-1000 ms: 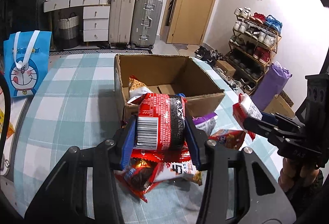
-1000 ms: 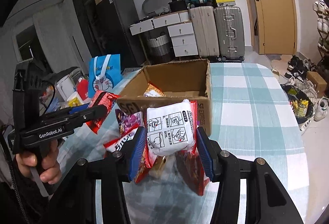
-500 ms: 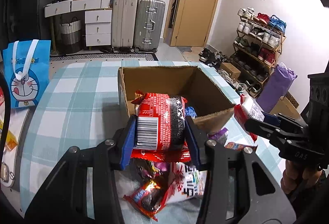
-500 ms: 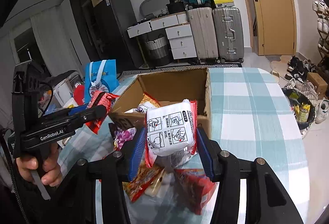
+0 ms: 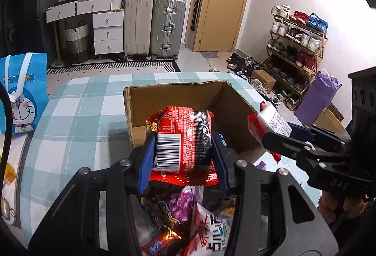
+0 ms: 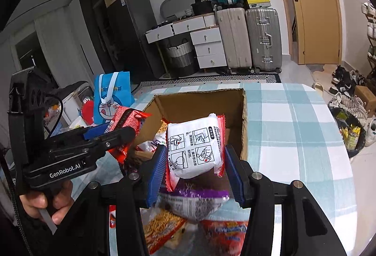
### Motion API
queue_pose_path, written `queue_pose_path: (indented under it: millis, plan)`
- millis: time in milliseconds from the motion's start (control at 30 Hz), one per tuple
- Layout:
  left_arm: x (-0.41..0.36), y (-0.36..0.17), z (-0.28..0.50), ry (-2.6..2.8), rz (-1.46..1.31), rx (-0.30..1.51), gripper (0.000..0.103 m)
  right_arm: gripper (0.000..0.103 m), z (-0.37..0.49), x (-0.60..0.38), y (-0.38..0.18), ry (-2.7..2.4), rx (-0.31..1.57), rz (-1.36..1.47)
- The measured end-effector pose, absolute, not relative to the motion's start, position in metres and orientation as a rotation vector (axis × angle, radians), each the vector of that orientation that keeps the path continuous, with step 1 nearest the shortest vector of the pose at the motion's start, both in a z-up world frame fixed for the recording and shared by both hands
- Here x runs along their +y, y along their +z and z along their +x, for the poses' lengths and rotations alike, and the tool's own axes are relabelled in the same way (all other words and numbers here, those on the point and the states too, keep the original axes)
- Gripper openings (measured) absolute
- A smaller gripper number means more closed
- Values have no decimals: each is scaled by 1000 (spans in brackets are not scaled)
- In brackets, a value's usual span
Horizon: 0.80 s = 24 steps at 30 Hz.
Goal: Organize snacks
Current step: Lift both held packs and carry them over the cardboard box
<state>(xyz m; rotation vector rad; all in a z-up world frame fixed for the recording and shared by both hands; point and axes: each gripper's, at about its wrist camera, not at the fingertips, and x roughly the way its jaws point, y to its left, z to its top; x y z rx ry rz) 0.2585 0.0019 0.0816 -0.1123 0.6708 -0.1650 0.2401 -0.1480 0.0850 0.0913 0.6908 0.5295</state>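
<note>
We judge the red snack packet (image 5: 183, 138) and the white snack packet (image 6: 195, 145) light, soft, crushable and slick, best pinched across their middles as now: left tool (image 5: 183, 152) clenched on the red, right tool (image 6: 195, 169) on the white, both near the cardboard box (image 5: 164, 94) on the counter (image 5: 77, 115).

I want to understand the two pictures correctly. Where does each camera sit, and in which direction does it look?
Left wrist: sits on the left gripper, looking forward and down over its red noodle packet into the cardboard box; the right gripper with its white packet shows at right.
Right wrist: sits on the right gripper, facing the same box; the left gripper and the hand holding it show at left.
Shared: box, checked tablecloth, loose snacks, suitcases, door.
</note>
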Motion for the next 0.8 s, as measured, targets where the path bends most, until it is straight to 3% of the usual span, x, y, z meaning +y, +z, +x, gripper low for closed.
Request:
queue_pose_path:
  millis: [800]
  plan:
    - [-11,47,317,-141,-84,712,42,50,287,-139,73,532,709,93]
